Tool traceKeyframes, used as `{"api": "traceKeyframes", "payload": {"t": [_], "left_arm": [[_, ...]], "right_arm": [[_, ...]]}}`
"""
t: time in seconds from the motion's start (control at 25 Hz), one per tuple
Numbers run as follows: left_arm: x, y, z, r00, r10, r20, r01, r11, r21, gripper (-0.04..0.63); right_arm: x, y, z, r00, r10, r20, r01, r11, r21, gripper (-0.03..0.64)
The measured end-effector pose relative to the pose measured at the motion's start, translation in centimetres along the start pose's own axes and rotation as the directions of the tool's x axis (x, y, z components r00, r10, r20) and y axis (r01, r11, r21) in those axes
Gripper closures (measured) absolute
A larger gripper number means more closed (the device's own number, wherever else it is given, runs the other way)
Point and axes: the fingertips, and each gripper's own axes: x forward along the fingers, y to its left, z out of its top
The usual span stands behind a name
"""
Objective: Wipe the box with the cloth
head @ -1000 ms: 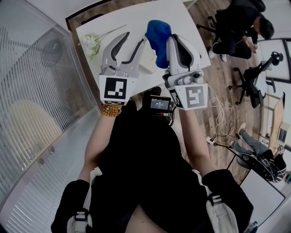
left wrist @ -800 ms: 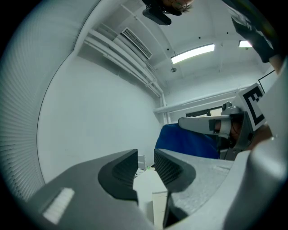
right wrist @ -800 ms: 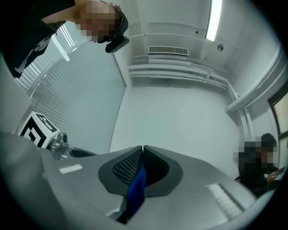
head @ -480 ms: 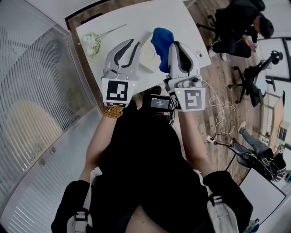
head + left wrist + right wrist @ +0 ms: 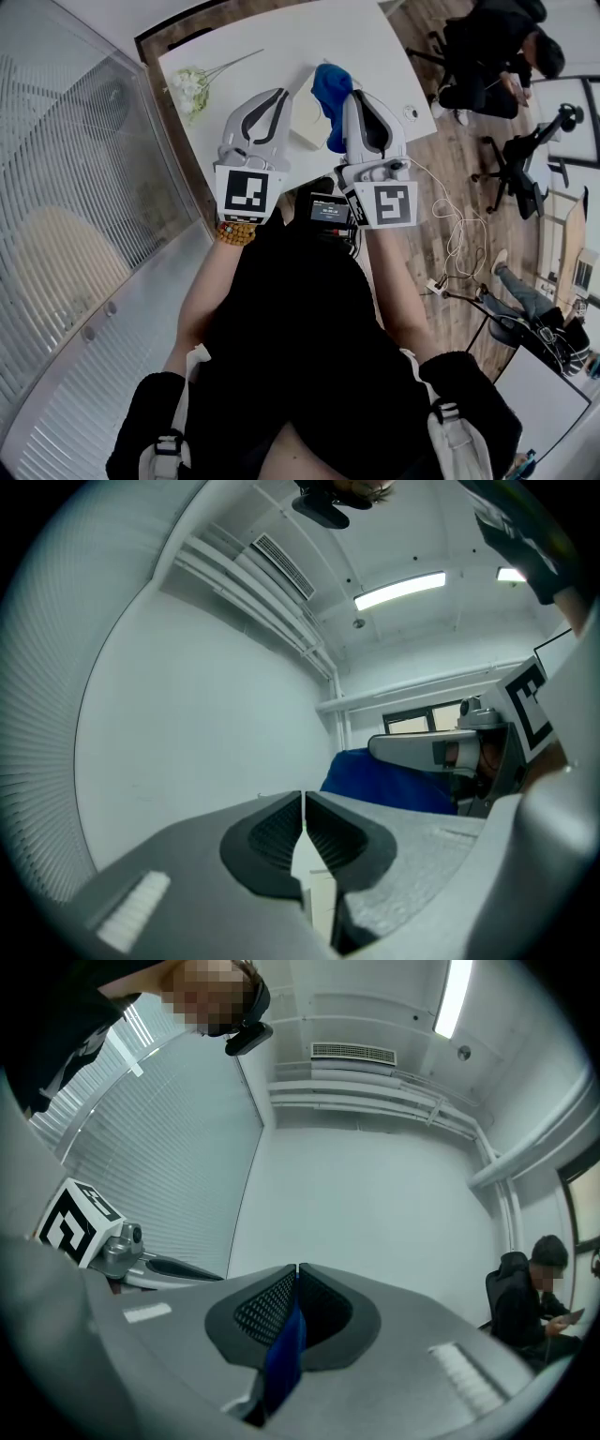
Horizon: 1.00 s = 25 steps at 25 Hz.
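pinching cloth (image 5: 284,1354) in right gripper (image 5: 296,1279); left gripper (image 5: 303,803) closed, seemingly empty, beside box (image 5: 307,120).

1. My left gripper (image 5: 277,96) and right gripper (image 5: 352,96) are held side by side over the near edge of the surface (image 5: 281,37), left of centre and right of centre respectively.
2. The box (image 5: 305,120) lies on the surface between the two grippers, just beside each.
3. The cloth (image 5: 333,86) sits in my right jaws, hanging beyond them and over the box's right side.
4. My left jaws stand together with nothing between them.
5. A bunch of flowers (image 5: 187,89) lies on the surface, far left of the box.
6. A small round item (image 5: 410,112) lies right of my right gripper.
7. A seated person (image 5: 497,56) is off the surface, far right.
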Motion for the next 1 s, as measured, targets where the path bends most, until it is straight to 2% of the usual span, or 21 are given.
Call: {"api": "traceKeyframes", "payload": {"t": [1.0], "left_arm": [[-1.1, -0.4, -1.9, 1.000, 0.004, -0.029, -0.005, 1.000, -0.017, 0.595]], "right_arm": [[-1.0, 0.5, -2.1, 0.998, 0.034, -0.055, -0.034, 0.999, -0.001, 0.600]]}}
